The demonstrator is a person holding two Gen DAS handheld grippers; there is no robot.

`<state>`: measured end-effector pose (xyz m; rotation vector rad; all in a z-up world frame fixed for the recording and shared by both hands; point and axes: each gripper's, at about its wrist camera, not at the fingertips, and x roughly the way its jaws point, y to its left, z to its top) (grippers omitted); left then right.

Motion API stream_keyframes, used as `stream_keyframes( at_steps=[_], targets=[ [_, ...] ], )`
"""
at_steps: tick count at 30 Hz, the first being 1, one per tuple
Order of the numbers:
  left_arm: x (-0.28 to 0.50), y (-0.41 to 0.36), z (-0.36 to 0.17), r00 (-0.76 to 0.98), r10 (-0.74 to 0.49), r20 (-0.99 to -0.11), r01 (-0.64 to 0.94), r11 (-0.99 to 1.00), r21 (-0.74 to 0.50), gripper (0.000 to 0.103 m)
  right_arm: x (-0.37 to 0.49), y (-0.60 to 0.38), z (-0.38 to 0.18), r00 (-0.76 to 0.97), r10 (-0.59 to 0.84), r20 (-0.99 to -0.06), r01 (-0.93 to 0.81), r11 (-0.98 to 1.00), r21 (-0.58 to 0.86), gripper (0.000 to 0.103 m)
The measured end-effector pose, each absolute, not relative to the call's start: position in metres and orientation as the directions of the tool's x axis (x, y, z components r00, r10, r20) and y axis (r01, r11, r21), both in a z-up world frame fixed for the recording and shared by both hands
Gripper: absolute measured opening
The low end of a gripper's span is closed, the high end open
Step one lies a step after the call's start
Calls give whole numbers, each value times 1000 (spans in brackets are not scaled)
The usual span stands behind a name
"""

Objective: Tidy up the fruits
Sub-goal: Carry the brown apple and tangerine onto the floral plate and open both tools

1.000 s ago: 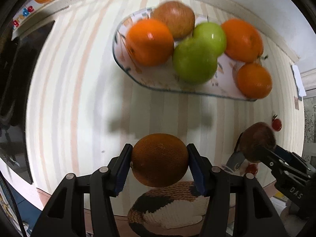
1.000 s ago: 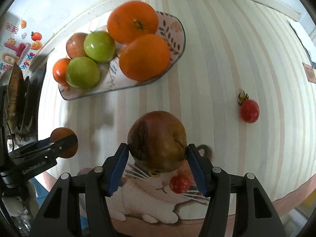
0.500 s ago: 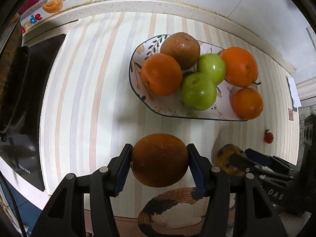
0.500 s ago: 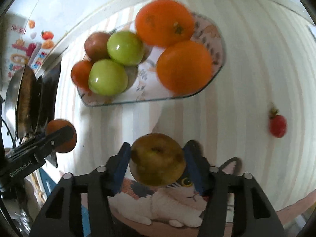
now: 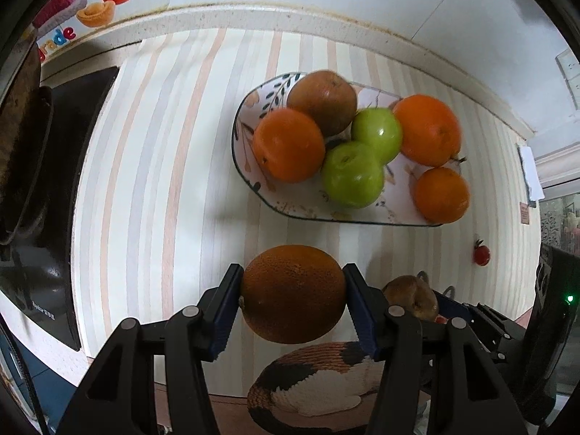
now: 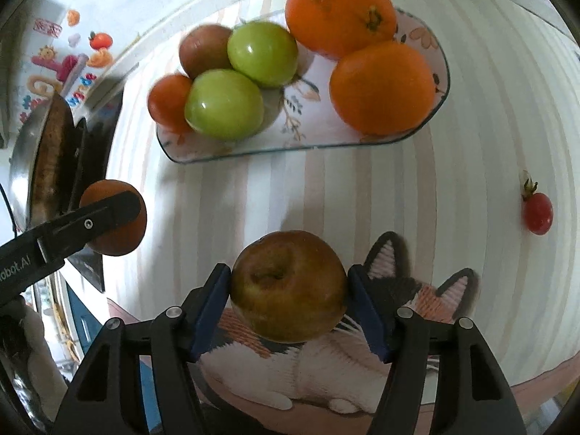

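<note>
Fruits, loose and plated: one dark orange (image 5: 293, 293) clamped between the blue pads of the left gripper (image 5: 293, 299), held above the striped counter (image 5: 152, 166); one brownish apple (image 6: 288, 285), stem dimple toward the camera, clamped likewise in the right gripper (image 6: 290, 290). Floral plate (image 5: 253, 101), at 12 o'clock from both grippers, holds six pieces: three oranges, two green apples (image 5: 352, 174), one brown apple (image 5: 322, 101), crowded toward its middle and left. Open floor of the plate shows at the near rim, about 6 o'clock of the plate (right wrist view, between the green apples and the large orange (image 6: 382, 88)). One cherry tomato (image 6: 538, 213) lies on the counter at 3 o'clock, well apart from the plate. Cat-pattern mat (image 6: 326, 369) sits under both grippers. Step in hand, as judged: carrying both fruits to the plate. Advice: bring one gripper in at a time, lower each fruit into a bare spot until it rests, then release slowly so it cannot roll off the shallow rim or nudge neighbours.
</note>
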<state>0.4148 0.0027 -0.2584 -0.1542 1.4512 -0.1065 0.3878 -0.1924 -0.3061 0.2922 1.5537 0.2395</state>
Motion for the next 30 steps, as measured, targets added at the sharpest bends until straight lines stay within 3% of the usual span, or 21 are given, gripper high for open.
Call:
stream_keyframes(
  at_steps=[10,15,20,28,30],
  targets=[
    [469,10,-216,167,-227,-959,-3,973,-230,53,432,-195,-264,180,313,-932,42,945,325,68],
    [509,25,-222,153,-214,-965,-19,975,-220,53,463,-183,-267,226,206,-952,-2,977,211,69],
    [536,34,-243,110,-216,-970,-53,973,-223,53,469,-170,-273,267,179,-947,-9,983,183,70],
    [537,21,-251,83,-276,-958,-49,959,-280,53,469,-184,-274,270,242,-932,31,965,260,71],
    [538,11,-251,73,-298,-952,-35,953,-301,53,471,-190,-273,270,275,-923,59,952,301,78]
  ],
)
